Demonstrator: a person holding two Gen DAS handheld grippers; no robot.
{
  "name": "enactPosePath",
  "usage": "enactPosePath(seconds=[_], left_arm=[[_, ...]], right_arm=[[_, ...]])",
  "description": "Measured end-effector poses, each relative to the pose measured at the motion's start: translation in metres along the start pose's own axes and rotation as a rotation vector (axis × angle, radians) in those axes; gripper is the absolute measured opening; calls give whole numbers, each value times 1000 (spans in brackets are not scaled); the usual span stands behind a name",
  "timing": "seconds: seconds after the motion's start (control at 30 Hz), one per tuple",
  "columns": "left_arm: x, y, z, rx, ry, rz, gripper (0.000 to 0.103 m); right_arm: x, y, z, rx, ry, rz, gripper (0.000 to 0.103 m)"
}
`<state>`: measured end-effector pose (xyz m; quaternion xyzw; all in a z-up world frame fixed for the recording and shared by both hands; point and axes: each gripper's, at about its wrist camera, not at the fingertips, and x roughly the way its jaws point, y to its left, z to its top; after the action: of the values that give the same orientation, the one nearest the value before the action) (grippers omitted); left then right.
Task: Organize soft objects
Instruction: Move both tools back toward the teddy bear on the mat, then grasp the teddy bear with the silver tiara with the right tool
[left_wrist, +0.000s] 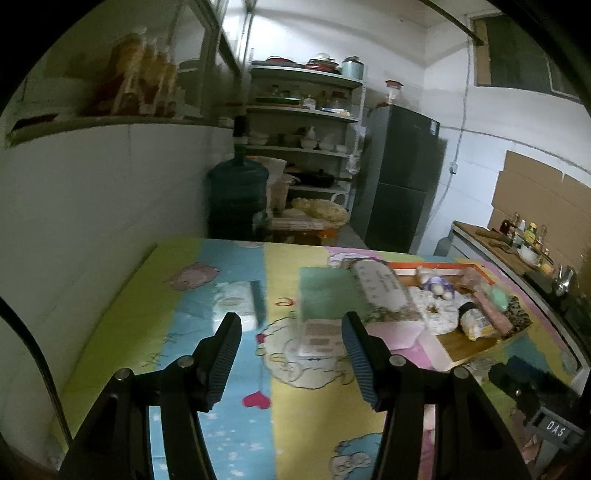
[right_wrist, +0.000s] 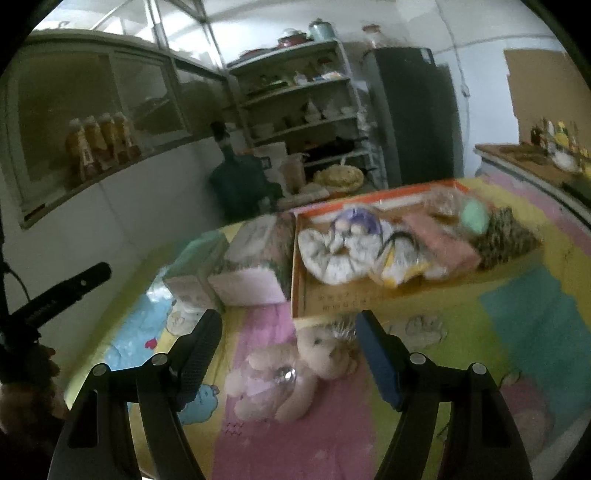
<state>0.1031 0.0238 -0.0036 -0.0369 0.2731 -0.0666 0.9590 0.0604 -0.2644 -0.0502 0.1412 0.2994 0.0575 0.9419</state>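
A shallow cardboard box (right_wrist: 332, 299) with an orange rim (left_wrist: 424, 266) sits on the colourful cartoon sheet. It holds a purple-haired doll (right_wrist: 356, 223) (left_wrist: 437, 284), a white patterned cloth (right_wrist: 332, 258), a pink cloth (right_wrist: 439, 243), a green soft item (right_wrist: 474, 218) and a leopard-print cloth (right_wrist: 506, 236). A beige plush bear (right_wrist: 291, 373) lies on the sheet in front of the box, between the open jaws of my right gripper (right_wrist: 290, 328). My left gripper (left_wrist: 291, 325) is open and empty above the sheet, left of the box.
Two tissue packs stand left of the box, a green one (right_wrist: 195, 266) (left_wrist: 328, 295) and a floral one (right_wrist: 255, 258) (left_wrist: 384, 291). A white pack (left_wrist: 236, 299) lies further left. A white wall (left_wrist: 92, 206) borders the bed on the left. A water jug (left_wrist: 238, 195), shelves (left_wrist: 303, 129) and a fridge (left_wrist: 402, 177) stand behind.
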Motion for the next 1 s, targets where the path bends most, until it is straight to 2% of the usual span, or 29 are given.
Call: enactPosePath(seconds=[0.2,0.3,0.5,0.77,1.0], left_arm=[[0,28,-7,-32,6,13,56],[1,41,-10,-46,14,19,56],[3,59,-14,-69,18,23,56],[3,74,-18,-87,20,23,56],[7,88,-23,-105,29,32,56]], right_arm=[[14,5,-25,51,68,-6,76],[16,5,-33,87,68,-24,76],[20,-1,-39,195,77,-33,76],[36,8,-37,249,106,-34,76],[44,10,-36,296,97,-136,76]])
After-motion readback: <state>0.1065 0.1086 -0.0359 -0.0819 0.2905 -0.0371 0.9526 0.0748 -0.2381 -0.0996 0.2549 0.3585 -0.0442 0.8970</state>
